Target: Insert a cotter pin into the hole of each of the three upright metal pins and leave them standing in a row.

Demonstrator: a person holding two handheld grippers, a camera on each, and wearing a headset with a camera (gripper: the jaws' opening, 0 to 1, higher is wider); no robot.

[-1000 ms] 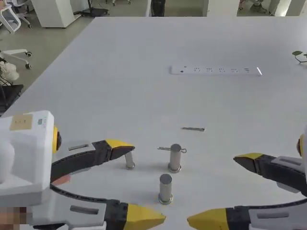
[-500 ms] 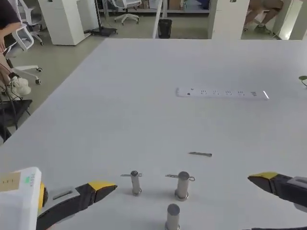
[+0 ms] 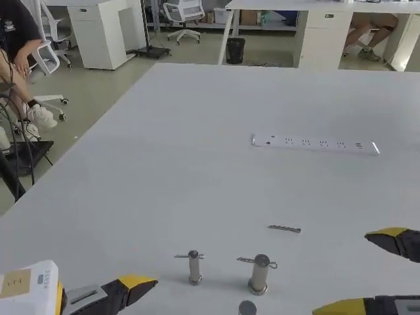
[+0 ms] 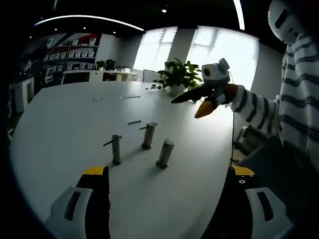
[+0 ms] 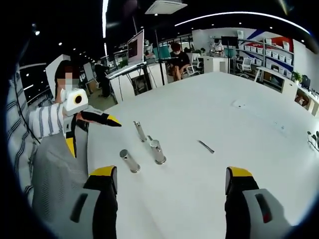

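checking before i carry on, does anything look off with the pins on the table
The thin pin and thick pin each hold a cotter pin. The third pin has none and stands nearer the person, out of line. A loose cotter pin lies flat on the table.

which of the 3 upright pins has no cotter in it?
The front pin, standing apart from the pair behind it: bare top. The thin pin and the other thick pin each carry one crosswise.

1. Upright pins (image 3: 260,273): I read smooth grey metal with a soft satin sheen.
2. Loose cotter pin (image 3: 284,228): thin bare metal, duller.
3. Table (image 3: 164,164): smooth matt white top.
4. Power strip (image 3: 315,144): white plastic, slightly glossy.
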